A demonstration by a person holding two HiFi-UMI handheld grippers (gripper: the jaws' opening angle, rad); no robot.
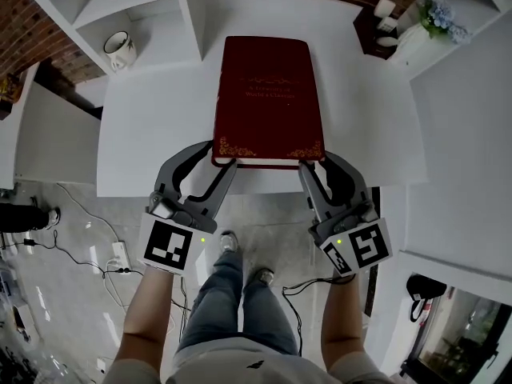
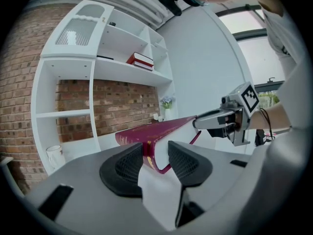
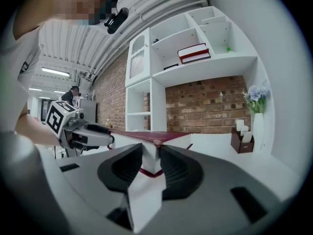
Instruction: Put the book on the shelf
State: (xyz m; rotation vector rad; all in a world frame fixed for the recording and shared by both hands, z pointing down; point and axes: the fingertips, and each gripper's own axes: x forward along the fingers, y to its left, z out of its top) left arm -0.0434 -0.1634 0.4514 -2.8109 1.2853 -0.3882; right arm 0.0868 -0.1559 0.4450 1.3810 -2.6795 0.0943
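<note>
Head view looks down on a white table [image 1: 368, 118] that fills the middle of the frame. A white shelf unit [image 1: 188, 14] stands at its far left, against a brick wall.

On the table's near half is the book [image 1: 268, 94], a thick dark red volume with gilt ornament along its near edge. It lies cover up and squared to me, not on the shelf. I cannot tell whether its far end rests on the table top or is raised a little.

My left gripper [image 1: 222, 154] has the book's near left corner. In the left gripper view the two dark ribbed pads close on that corner, one on the cover and one against the white page block. The jaws stand fairly wide because the book is thick.

My right gripper [image 1: 316, 160] has the near right corner in the same way. In the right gripper view its pads press the cover and the pages from either side, so both tools grip the book at once. Each gripper shows in the other's view, at the book's opposite corner.

Smaller things sit around the edges. Two red books [image 3: 194, 53] lie flat on an upper shelf. A vase of pale flowers [image 3: 257, 116] stands at the far right of the table, with a small brown holder [image 3: 242, 140] beside it. A white mug [image 1: 118, 50] sits in a low shelf compartment at the left.
</note>
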